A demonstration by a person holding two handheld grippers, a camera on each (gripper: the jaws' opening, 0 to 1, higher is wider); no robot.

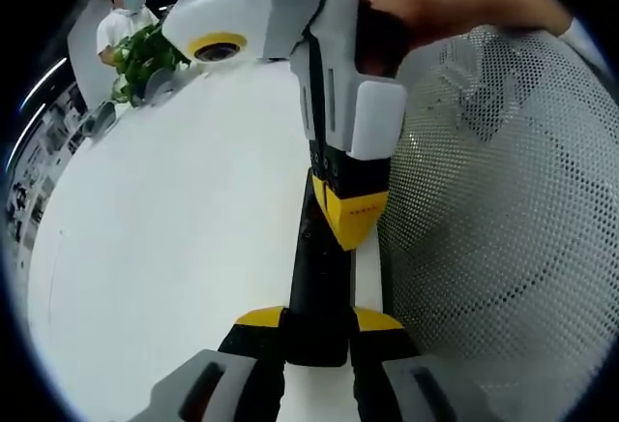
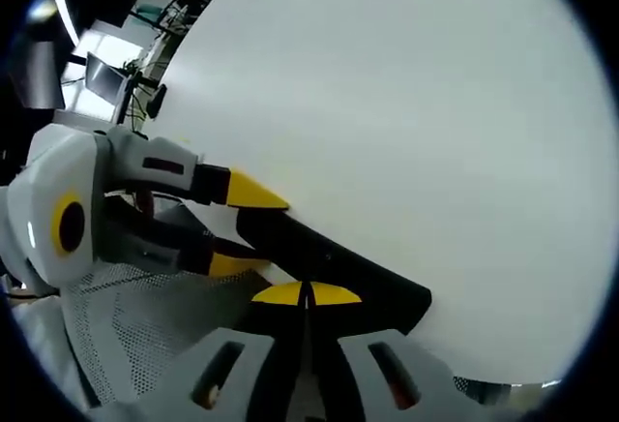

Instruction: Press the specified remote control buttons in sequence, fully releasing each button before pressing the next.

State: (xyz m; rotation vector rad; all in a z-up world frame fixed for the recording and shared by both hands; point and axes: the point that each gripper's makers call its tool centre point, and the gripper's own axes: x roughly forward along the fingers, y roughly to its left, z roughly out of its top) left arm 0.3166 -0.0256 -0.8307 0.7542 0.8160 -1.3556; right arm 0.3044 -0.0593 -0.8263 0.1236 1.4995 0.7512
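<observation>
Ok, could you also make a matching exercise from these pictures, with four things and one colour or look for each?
Things:
1. remote control
2. table
3. plant
4. mesh fabric

Colour or look:
a. green
b. black
c. plain white
d. white with many small holes

Pairs: 1-b, 2-c, 3-a, 4-d

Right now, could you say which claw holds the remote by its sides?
The left claw: its yellow-tipped jaws straddle the long black remote control, whereas the right claw, jaws together, touches its top.
</observation>
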